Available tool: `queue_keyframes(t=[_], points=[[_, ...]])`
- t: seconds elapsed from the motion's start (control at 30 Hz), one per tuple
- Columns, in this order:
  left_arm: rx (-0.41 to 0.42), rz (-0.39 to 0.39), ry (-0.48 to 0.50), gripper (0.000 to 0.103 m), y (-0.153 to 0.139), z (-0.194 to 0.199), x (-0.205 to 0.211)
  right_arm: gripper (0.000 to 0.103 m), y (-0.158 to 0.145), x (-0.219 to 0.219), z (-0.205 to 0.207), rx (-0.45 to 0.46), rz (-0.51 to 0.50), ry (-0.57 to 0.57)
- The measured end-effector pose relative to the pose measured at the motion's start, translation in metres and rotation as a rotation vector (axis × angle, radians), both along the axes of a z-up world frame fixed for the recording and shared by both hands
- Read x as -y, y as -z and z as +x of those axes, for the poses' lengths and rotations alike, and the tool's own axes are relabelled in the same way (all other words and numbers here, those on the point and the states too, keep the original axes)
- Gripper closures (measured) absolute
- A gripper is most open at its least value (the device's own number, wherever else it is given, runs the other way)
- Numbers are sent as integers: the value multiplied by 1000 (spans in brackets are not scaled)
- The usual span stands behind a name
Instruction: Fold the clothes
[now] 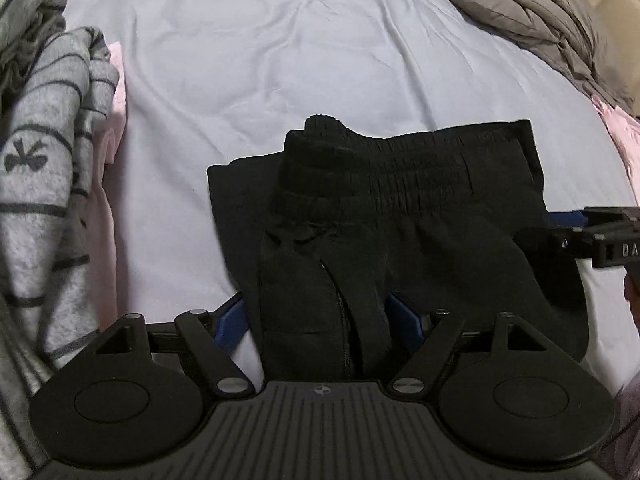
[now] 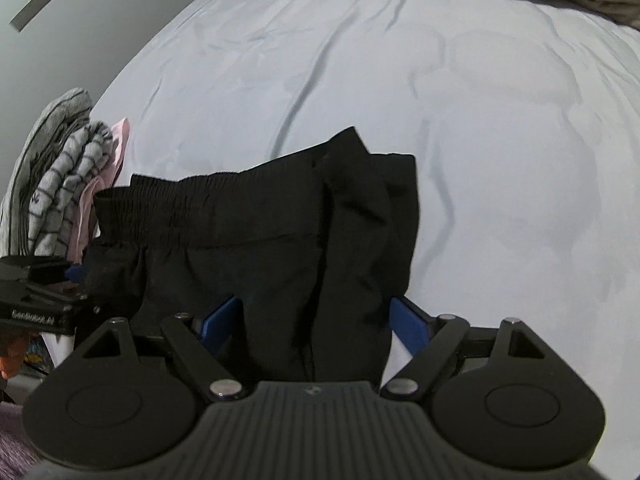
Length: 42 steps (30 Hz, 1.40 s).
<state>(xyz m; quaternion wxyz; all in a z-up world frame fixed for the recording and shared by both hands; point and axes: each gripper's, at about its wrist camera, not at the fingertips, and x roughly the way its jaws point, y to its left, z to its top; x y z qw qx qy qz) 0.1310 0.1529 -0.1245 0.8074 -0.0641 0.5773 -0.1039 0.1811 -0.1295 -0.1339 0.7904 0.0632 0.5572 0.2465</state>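
Black fabric shorts with a gathered elastic waistband (image 1: pixel 400 208) are partly folded and held up over the pale lilac bed sheet (image 1: pixel 260 60), near its front edge. The waistband runs across the top and a bunched layer doubles over at one end.

Left gripper (image 1: pixel 324 320): blue-padded fingers (image 1: pixel 230 322) stand on either side of a hanging fold of the shorts, with cloth filling the gap between them. The pads look closed against the fabric, though the dark cloth hides the contact lines, so a firm clamp is probable, not certain.

Right gripper (image 2: pixel 316 320): same arrangement, blue fingers (image 2: pixel 408 326) flanking the other lower portion of the shorts, which drape between them down to the gripper body.

Each gripper appears at the edge of the other's view.

Grey knit garment with dark stripes (image 1: pixel 44 184) lies crumpled on the left side of the bed, over a pale pink cloth (image 1: pixel 114 120). Brown-grey quilted duvet (image 1: pixel 532 20) is heaped at the far right.
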Motion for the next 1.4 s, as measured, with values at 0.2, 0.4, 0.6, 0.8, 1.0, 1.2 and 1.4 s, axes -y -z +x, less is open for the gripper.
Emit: queue_keyframes(t=[0.2, 0.4, 0.6, 0.8, 1.0, 1.2, 1.4], points=[[16, -8, -6, 31, 2, 3, 1, 19, 1, -4, -4, 27, -6, -16], [49, -2, 22, 64, -5, 1, 7, 50, -3, -10, -7, 69, -7, -56], [76, -3, 51, 88, -18, -4, 12, 81, -14, -16, -11, 110, 6, -112], [104, -4, 80, 92, -31, -8, 18, 87, -35, -18, -17, 162, 6, -130], [182, -5, 82, 94, -68, -21, 17, 88, -70, -16, -30, 239, 26, -117], [278, -29, 58, 96, -112, -37, 5, 90, -113, -18, -45, 331, 65, -92], [349, -73, 27, 96, -142, -52, -13, 94, -134, -26, -58, 337, 21, -87]])
